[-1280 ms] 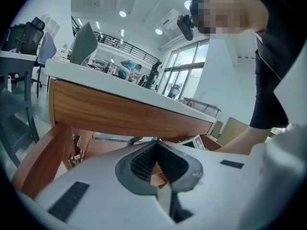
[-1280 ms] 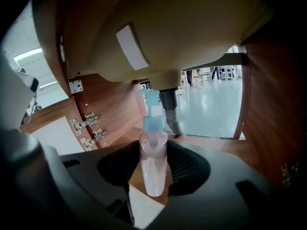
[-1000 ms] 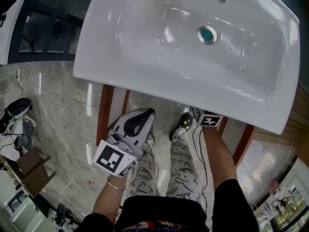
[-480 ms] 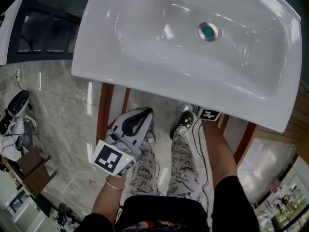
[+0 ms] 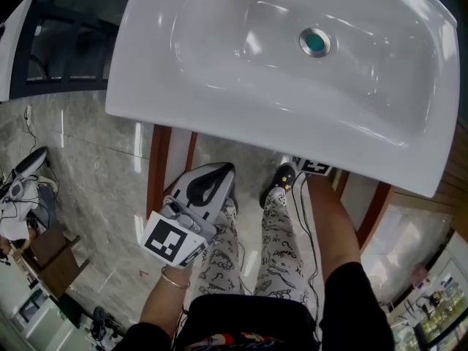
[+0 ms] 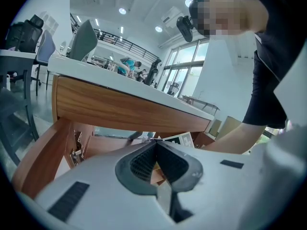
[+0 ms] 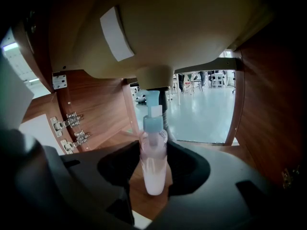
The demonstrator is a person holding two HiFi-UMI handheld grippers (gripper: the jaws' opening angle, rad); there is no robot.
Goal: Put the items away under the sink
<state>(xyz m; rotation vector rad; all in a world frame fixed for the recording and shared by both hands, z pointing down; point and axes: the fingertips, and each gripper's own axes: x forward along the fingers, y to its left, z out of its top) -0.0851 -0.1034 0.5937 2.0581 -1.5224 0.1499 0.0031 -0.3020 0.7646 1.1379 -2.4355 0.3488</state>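
Reaching further than a second ago: our right gripper (image 7: 154, 146) has slid deeper beneath the sink (image 5: 183, 115) | jaws wide, clamped on the pink pump bottle (image 7: 154, 169), upright over the cabinet floor (image 7: 141, 201) | left gripper (image 6: 156, 146) closed together, empty | we judge set-down close

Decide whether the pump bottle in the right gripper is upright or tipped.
Upright: the pump bottle stands vertical between the pads of the right gripper, its blue pump head on top.

Glossy white ceramic sink (image 5: 241, 86), smooth reddish wood cabinet (image 7: 100, 109), translucent plastic bottle (image 7: 154, 169), polished stone floor (image 5: 80, 159)
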